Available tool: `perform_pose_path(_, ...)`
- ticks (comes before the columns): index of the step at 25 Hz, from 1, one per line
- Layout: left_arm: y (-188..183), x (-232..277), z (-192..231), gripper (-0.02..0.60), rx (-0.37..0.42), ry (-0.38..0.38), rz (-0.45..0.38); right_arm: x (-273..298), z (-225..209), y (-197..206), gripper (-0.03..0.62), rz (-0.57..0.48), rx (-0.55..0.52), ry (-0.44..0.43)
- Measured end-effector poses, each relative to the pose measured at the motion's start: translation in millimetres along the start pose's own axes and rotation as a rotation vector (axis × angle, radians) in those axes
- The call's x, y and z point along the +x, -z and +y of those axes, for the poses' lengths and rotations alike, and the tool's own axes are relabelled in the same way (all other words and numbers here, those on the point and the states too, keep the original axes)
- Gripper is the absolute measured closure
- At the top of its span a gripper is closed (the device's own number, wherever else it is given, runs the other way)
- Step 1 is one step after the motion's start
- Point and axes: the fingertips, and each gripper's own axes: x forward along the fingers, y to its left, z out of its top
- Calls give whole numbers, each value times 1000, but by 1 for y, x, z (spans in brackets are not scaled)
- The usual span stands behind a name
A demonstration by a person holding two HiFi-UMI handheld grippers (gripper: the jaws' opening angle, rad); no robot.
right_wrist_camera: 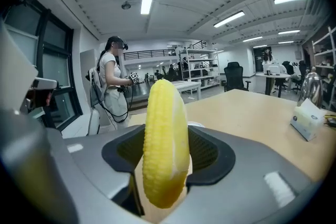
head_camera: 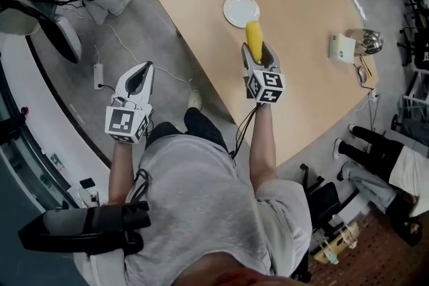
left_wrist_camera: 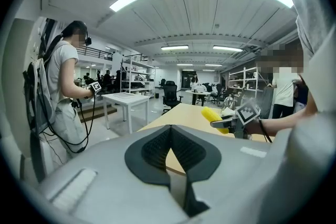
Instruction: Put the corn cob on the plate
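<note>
Head view: your left gripper (head_camera: 145,72), nearest and off the table, has its jaws closed on nothing. Your right gripper (head_camera: 261,55) clamps the yellow corn cob (head_camera: 253,35) over the light wooden table (head_camera: 315,97), beside the round white plate's (head_camera: 240,10) near rim.

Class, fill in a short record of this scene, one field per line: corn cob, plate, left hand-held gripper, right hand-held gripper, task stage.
corn cob: yellow, clamped in the right hand-held gripper, above the table
plate: white, round, nothing on it, on the table just beyond the cob
left hand-held gripper: jaws together, empty, beside the table
right hand-held gripper: shut on the corn cob
task stage: cob held, not yet on the plate
</note>
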Motion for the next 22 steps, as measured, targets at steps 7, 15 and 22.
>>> perform_pose_path(7,-1,-5,11,561,-15,-51,9,52,-11,4,350,72,-52,-19)
perform_pose_path(15,8,-15,20,561,-35,-102,32,110,-28,16,349,169,-78,-19)
perform_pose_path(22,11,-23,29,561,-42,-143,36,147,-39,33,350,246,-94,-10)
